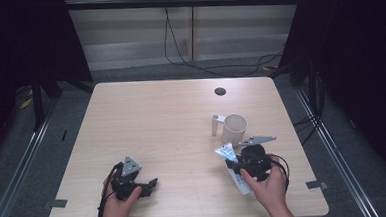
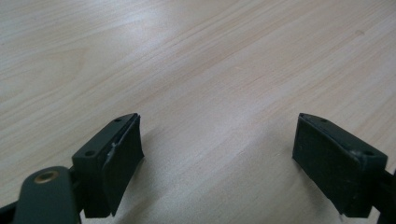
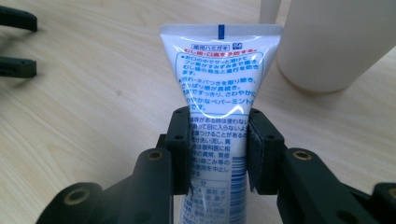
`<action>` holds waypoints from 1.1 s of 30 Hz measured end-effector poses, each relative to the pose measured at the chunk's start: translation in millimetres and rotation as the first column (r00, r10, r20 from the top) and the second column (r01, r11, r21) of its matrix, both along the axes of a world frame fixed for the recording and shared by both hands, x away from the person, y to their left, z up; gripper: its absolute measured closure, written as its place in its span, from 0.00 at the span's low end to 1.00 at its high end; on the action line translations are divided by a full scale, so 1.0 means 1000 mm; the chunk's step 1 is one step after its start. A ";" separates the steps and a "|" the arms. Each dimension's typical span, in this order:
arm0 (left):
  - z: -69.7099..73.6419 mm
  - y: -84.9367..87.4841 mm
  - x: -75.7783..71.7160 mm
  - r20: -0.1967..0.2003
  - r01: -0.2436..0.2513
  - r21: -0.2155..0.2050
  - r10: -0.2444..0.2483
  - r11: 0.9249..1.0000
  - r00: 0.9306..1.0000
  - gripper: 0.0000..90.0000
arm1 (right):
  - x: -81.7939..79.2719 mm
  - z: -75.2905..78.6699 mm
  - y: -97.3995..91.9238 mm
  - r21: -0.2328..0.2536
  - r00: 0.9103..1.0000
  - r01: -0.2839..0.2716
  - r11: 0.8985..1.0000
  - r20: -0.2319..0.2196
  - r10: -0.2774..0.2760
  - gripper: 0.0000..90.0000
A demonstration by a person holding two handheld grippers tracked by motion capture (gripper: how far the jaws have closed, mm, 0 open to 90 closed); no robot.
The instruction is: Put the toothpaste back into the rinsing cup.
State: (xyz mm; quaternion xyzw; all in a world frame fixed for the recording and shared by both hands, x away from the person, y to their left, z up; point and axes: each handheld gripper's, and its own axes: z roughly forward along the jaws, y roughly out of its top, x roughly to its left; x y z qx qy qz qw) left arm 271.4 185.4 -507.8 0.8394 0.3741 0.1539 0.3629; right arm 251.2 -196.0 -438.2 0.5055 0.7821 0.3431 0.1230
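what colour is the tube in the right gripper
White tube with blue and red print, best in the right gripper view.

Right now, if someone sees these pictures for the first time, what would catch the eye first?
The white tube with blue and red print, clamped between the jaws of the right gripper near the table's right front. Just beyond it stands a cream mug. At the left front, the left gripper rests with open jaws over bare wood.

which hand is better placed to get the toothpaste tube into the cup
Right. The right gripper is already shut on the white plastic toothpaste tube with blue print, and the cream cylindrical cup stands just beyond it. The left gripper is open and empty over bare wooden table, farther from the cup.
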 end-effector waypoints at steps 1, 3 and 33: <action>0.000 0.000 0.000 0.000 0.000 0.000 0.000 1.000 1.000 0.17 | 0.000 0.002 -0.001 0.008 1.000 0.003 1.000 0.015 -0.003 0.74; 0.000 0.000 0.000 0.000 0.000 0.000 0.000 1.000 1.000 0.17 | -0.001 0.006 -0.002 0.012 0.999 0.006 1.000 0.037 -0.007 0.74; 0.000 0.000 0.000 0.000 0.000 0.000 0.000 1.000 1.000 0.17 | 0.003 0.045 -0.019 0.124 0.974 0.030 0.992 0.221 -0.058 0.75</action>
